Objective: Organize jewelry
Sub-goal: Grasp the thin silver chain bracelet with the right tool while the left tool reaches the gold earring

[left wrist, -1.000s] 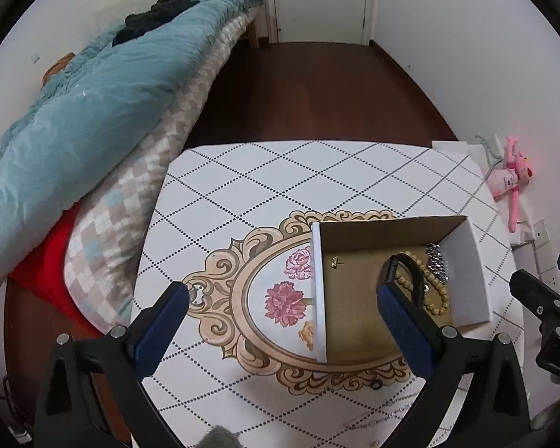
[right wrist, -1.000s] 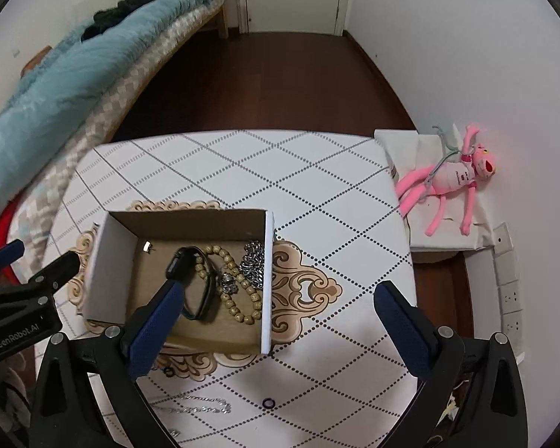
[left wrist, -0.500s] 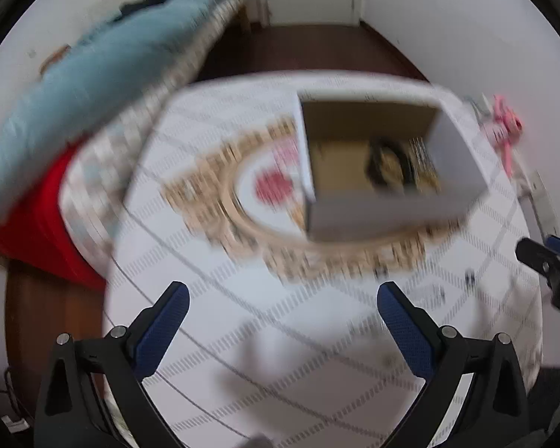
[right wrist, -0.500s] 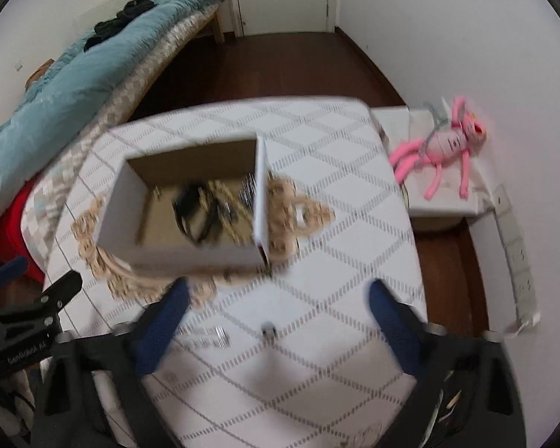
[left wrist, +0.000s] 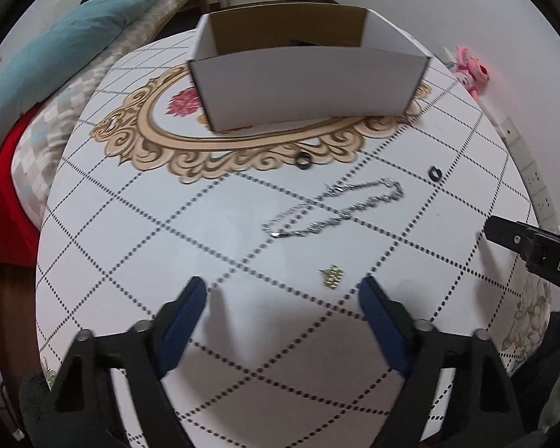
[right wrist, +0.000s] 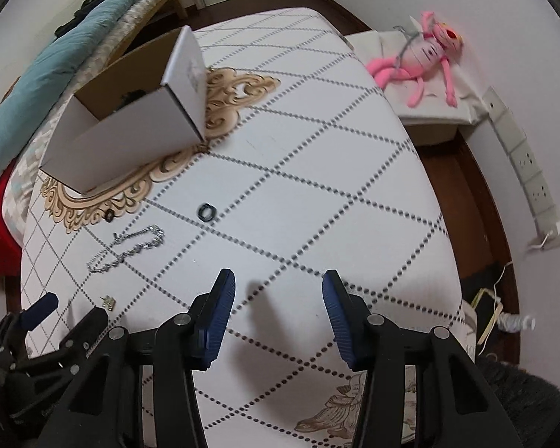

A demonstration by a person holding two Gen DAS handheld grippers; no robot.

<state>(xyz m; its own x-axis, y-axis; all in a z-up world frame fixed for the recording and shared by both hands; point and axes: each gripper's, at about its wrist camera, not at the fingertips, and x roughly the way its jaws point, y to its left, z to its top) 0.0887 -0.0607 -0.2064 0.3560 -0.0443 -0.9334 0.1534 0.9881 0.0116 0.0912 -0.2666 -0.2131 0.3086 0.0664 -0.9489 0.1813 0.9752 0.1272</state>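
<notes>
A white cardboard box (left wrist: 306,86) stands at the far side of the table (left wrist: 130,224); it also shows in the right wrist view (right wrist: 130,130), with dark jewelry barely visible inside. On the table lie a silver chain (left wrist: 332,209), a small gold earring (left wrist: 332,275), and two black rings (left wrist: 304,159) (left wrist: 434,173). The chain (right wrist: 127,248), a ring (right wrist: 206,211) and the earring (right wrist: 109,302) show in the right wrist view. My left gripper (left wrist: 283,291) is open and empty, just short of the earring. My right gripper (right wrist: 278,283) is open and empty over bare table.
A bed with a teal duvet (left wrist: 56,48) runs along the table's left side. A pink plush toy (right wrist: 425,56) lies on a white box to the right. Wall sockets (right wrist: 530,171) sit at the right. The other gripper's tip (left wrist: 519,239) shows at the left view's right edge.
Both grippers have pulled back from above the box and dropped low over the table's near side. The loose chain, rings and earring are now in front of them.
</notes>
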